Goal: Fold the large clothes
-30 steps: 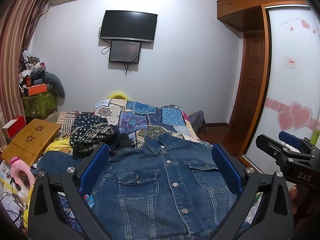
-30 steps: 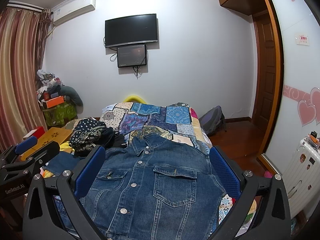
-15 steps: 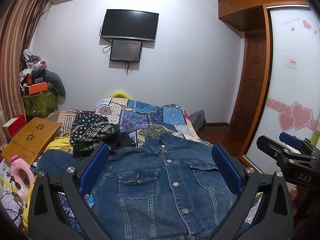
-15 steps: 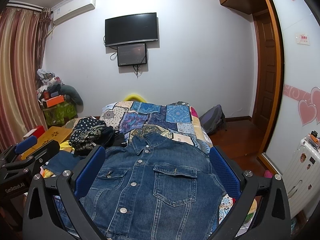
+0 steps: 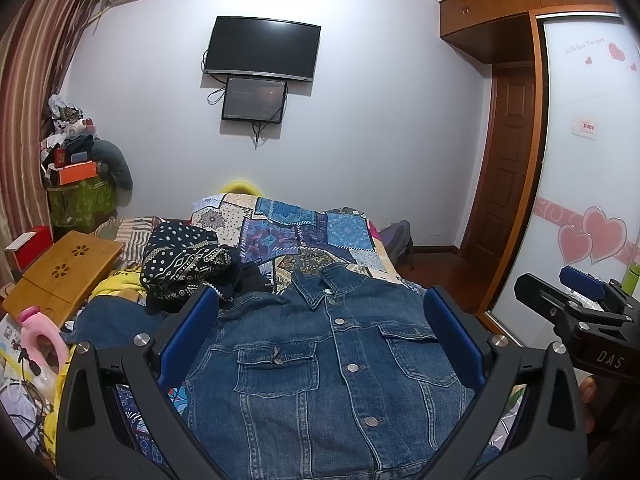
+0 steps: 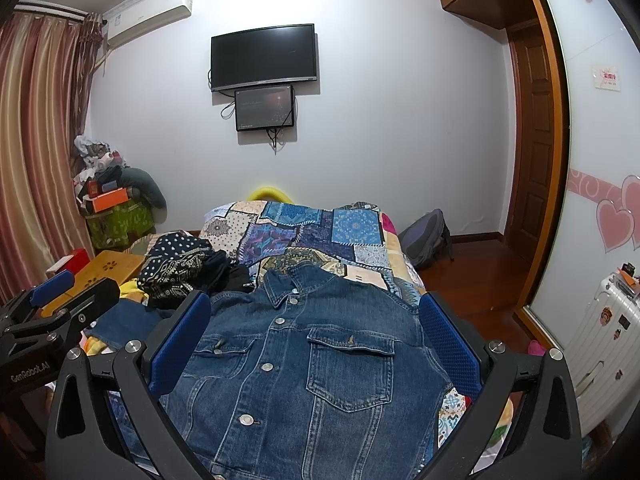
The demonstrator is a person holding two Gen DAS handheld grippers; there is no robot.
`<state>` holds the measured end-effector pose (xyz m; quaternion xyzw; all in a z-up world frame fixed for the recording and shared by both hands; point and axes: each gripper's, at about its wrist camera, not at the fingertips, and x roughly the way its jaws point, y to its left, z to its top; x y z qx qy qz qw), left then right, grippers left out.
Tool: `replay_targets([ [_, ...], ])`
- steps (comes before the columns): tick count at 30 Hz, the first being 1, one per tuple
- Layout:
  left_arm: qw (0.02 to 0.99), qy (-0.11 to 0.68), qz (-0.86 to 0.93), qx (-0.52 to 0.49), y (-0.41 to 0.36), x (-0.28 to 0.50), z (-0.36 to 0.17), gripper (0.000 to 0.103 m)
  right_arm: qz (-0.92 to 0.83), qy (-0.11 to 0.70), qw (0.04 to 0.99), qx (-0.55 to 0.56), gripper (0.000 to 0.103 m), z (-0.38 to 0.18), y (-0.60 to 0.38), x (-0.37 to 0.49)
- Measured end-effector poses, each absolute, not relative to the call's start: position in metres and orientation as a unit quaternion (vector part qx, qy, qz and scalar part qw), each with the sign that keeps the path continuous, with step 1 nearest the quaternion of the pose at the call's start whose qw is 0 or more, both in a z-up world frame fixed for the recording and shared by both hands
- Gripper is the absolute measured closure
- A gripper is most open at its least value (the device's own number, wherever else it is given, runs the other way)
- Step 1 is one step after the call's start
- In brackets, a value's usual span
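A blue denim jacket [image 5: 320,368] lies front up and buttoned on the patchwork bedspread [image 5: 296,232], collar toward the far wall; it also shows in the right wrist view [image 6: 316,364]. Its left sleeve [image 5: 116,316] spreads out to the left. My left gripper [image 5: 320,332] is open and empty, held above the jacket's chest. My right gripper [image 6: 316,332] is open and empty, also above the chest. The right gripper shows at the right edge of the left wrist view [image 5: 580,312], and the left gripper at the left edge of the right wrist view [image 6: 52,312].
A heap of dark patterned clothes [image 5: 184,260] lies left of the collar. A wooden lap desk [image 5: 64,272] and a pink bottle [image 5: 40,344] sit at the left. A grey backpack [image 6: 428,236] lies on the floor and a white suitcase [image 6: 608,332] stands at the right.
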<state>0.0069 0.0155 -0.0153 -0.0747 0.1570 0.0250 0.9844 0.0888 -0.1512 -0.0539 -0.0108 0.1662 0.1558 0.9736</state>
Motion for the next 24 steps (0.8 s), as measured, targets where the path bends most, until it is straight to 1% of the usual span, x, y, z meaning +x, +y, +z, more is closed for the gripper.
replay_targets([
  [16,0.983,0.16,0.028,-0.085,0.022,0.01,-0.018,0.0,0.156,0.17,0.973,-0.014,0.0,-0.054,-0.152,0.091],
  [24,0.98,0.171,0.037,-0.092,0.033,0.024,-0.024,0.0,0.153,0.186,0.97,-0.018,0.0,-0.053,-0.147,0.107],
])
